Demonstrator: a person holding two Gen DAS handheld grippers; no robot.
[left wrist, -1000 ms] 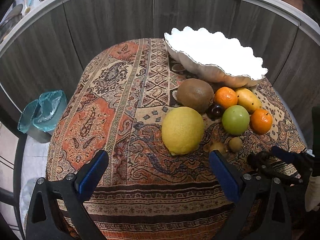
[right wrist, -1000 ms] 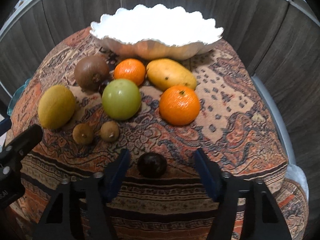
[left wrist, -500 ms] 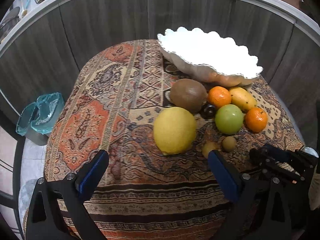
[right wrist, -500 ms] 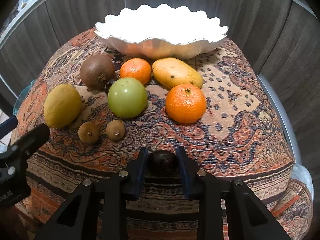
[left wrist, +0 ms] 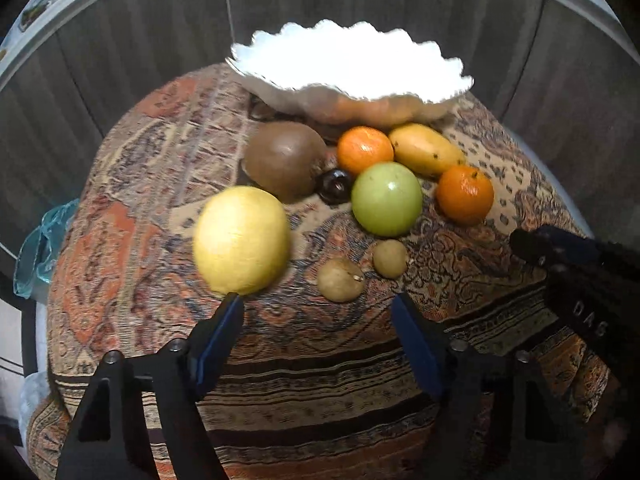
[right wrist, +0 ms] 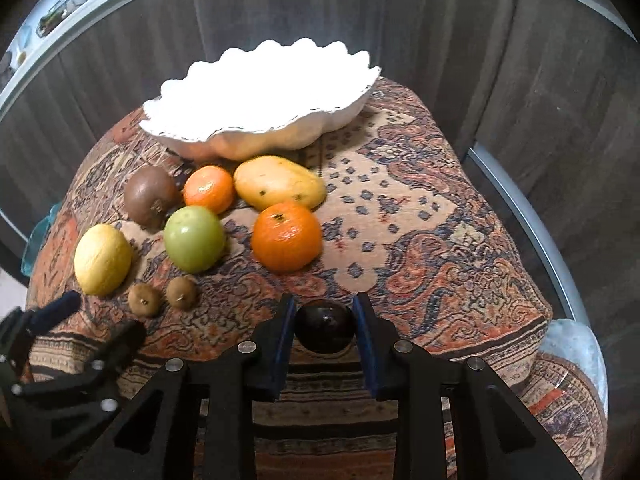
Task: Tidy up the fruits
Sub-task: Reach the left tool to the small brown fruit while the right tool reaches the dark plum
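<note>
Where grey cabinet fronts ring it, patterned tablecloth; right tool clamping dark plum, left tool narrowing, empty.

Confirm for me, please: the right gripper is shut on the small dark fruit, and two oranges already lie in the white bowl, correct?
Not quite. The right gripper is indeed shut on the small dark fruit, but both oranges are on the patterned cloth in front of the white bowl, not in it. The right wrist view shows this.
</note>
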